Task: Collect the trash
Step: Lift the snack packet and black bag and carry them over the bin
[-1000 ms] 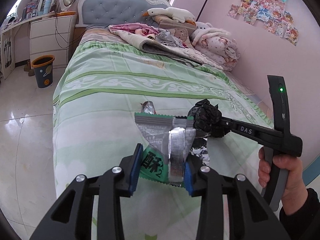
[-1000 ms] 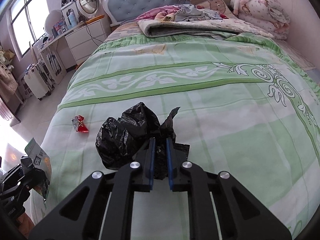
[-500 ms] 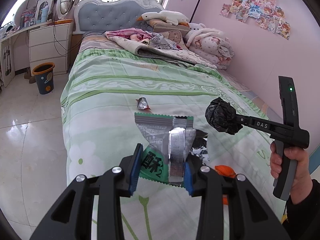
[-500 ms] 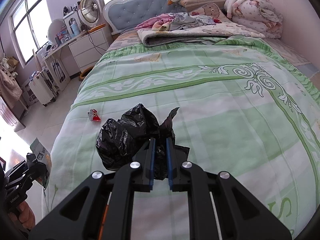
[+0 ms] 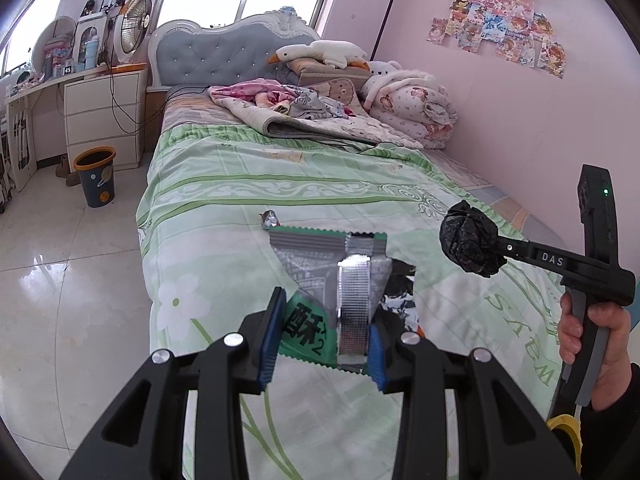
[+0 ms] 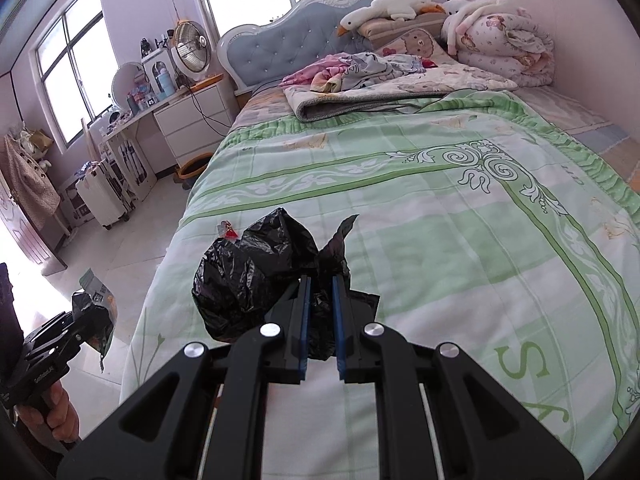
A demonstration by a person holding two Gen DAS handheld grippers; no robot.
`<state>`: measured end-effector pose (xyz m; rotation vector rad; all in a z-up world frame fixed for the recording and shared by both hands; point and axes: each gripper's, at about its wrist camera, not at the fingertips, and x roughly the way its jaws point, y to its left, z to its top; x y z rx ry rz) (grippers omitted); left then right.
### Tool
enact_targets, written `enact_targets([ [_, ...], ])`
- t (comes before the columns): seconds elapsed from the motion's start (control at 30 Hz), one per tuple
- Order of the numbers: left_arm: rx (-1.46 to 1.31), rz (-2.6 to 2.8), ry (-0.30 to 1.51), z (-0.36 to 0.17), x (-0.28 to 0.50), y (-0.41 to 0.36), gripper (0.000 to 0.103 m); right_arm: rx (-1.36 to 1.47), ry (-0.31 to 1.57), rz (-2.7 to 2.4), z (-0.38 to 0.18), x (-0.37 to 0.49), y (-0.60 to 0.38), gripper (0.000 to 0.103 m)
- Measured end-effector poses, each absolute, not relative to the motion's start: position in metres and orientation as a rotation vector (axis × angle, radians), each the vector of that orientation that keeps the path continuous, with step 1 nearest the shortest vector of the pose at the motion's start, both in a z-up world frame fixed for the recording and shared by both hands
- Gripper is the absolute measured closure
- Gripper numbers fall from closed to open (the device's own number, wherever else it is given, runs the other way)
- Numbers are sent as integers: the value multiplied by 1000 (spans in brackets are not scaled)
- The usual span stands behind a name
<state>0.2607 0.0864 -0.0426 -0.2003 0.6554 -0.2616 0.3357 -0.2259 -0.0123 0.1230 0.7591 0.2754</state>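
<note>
My left gripper (image 5: 322,336) is shut on a green and silver snack wrapper (image 5: 332,280), held above the foot of the bed. My right gripper (image 6: 320,320) is shut on a crumpled black plastic bag (image 6: 248,276); in the left wrist view the same bag (image 5: 470,242) hangs at the tip of the right gripper (image 5: 502,248), to the right of the wrapper. A small red and silver candy wrapper (image 5: 270,219) (image 6: 227,230) lies on the green bedspread (image 6: 420,208) near its left edge, beyond both grippers.
A dark bin with an orange rim (image 5: 96,176) stands on the tiled floor left of the bed, by a white drawer unit (image 5: 106,116). Blankets and plush toys (image 5: 320,108) pile up at the headboard. A pink wall (image 5: 500,120) runs along the bed's right side.
Both grippers have pulled back and up from the bed, each keeping its load. The bed looks farther away and more floor shows; the candy wrapper stays put.
</note>
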Motion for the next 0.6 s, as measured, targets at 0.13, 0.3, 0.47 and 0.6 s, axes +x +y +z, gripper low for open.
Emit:
enact_targets([
  [0.13,-193,-277,632,-31,242,80,69,154,750,275,-2,311,-239,93],
  [0.3,-179,-298,608,-17,218,70,69,161,723,267,13,275,-252,93],
  [0.47,-164,-326,573,-3,196,58,69,163,695,269,28,238,-264,93],
  [0.6,-161,-351,553,7,180,50,69,164,674,260,39,207,-275,93],
])
